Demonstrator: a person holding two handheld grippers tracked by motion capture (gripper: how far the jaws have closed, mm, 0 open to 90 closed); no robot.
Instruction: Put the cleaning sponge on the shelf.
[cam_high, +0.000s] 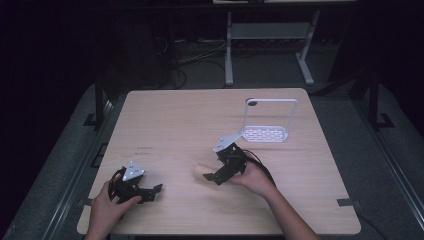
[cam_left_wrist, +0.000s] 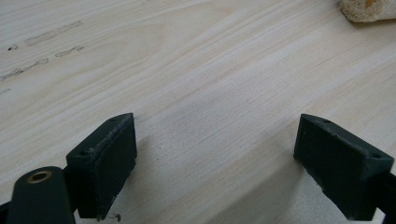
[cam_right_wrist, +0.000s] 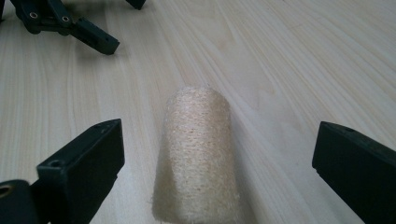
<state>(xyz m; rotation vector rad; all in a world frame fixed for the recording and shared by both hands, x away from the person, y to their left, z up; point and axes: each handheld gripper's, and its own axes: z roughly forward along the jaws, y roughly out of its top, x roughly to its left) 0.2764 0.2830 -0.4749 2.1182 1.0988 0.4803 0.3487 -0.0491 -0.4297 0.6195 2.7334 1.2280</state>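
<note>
Your right gripper (cam_high: 212, 176) stood with its jaws spread wide, and the pale fibrous roll (cam_right_wrist: 198, 158) lay on the wooden table (cam_high: 170, 120) directly between them, its rounded end pointing away from the tool. Neither jaw touched the roll; there was open table on both sides of it. In the high view the roll (cam_high: 199, 172) poked out just past the jaw tips. Your left gripper (cam_left_wrist: 215, 158) was also wide open, with nothing but bare wood between its jaws; the roll (cam_left_wrist: 369, 9) sat well ahead of it and off to its right. From your right gripper, the left gripper (cam_right_wrist: 70, 23) lay ahead and to the left. A white wire stand (cam_high: 267, 122) stood behind your right gripper, well apart from it.
</note>
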